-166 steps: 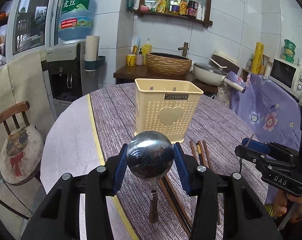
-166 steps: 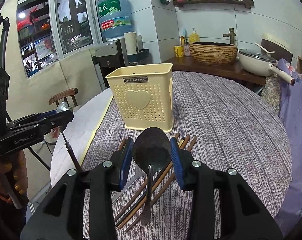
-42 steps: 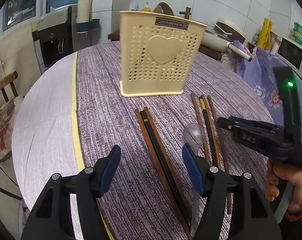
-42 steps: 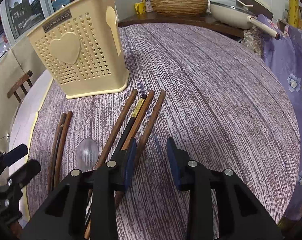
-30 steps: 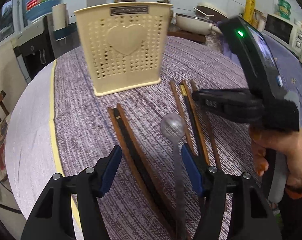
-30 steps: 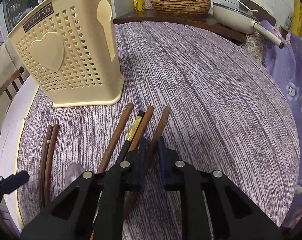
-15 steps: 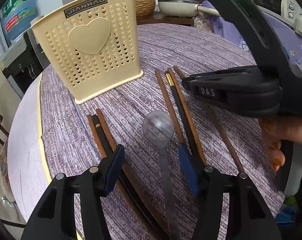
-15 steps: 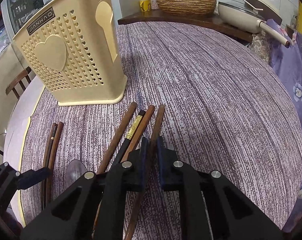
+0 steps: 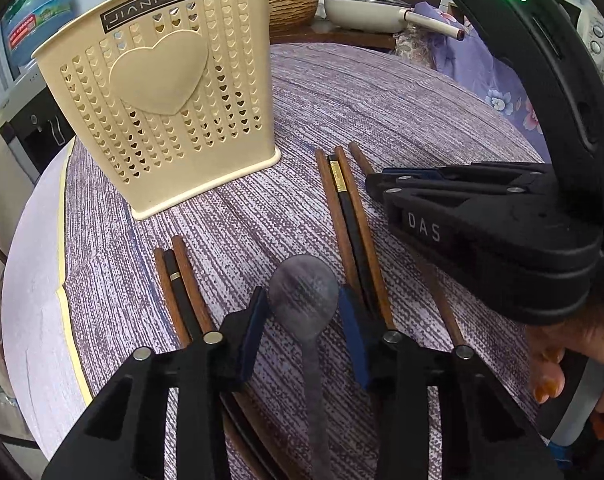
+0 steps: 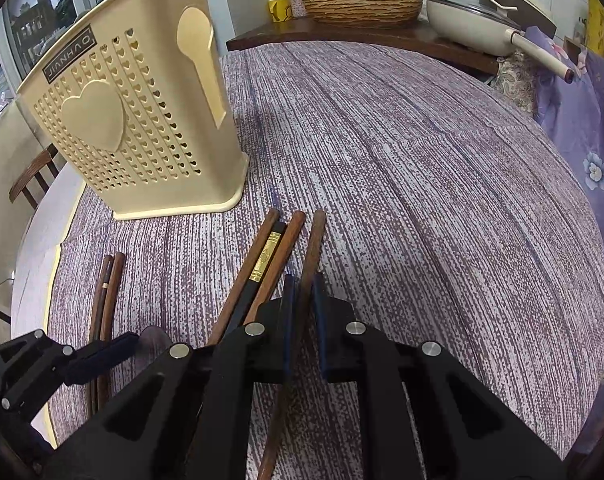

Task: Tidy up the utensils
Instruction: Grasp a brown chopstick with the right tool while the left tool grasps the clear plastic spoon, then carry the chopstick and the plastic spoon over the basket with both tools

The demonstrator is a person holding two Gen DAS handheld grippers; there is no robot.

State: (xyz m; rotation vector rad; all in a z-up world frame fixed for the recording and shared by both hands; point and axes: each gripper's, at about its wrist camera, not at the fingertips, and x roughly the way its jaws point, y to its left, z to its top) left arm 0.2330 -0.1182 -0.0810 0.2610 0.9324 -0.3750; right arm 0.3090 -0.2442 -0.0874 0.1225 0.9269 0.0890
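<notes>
A cream perforated utensil holder (image 9: 158, 92) stands on the purple table cloth; it also shows in the right wrist view (image 10: 130, 120). A metal spoon (image 9: 303, 296) lies flat on the cloth. My left gripper (image 9: 303, 322) is open with its jaws on either side of the spoon bowl, close to it. My right gripper (image 10: 302, 308) is shut on a brown chopstick (image 10: 311, 248) that lies rightmost of a group of chopsticks (image 10: 262, 264). A second pair of chopsticks (image 9: 178, 280) lies left of the spoon.
The round table (image 10: 441, 184) has a pale bare strip with a yellow edge at left (image 9: 38, 280). A wooden counter behind holds a wicker basket (image 10: 361, 2) and a white pan (image 10: 473, 28). A chair (image 10: 32, 180) stands at left.
My left gripper has moved forward over the spoon and its jaws have narrowed around the bowl. My right gripper has closed on the rightmost chopstick.
</notes>
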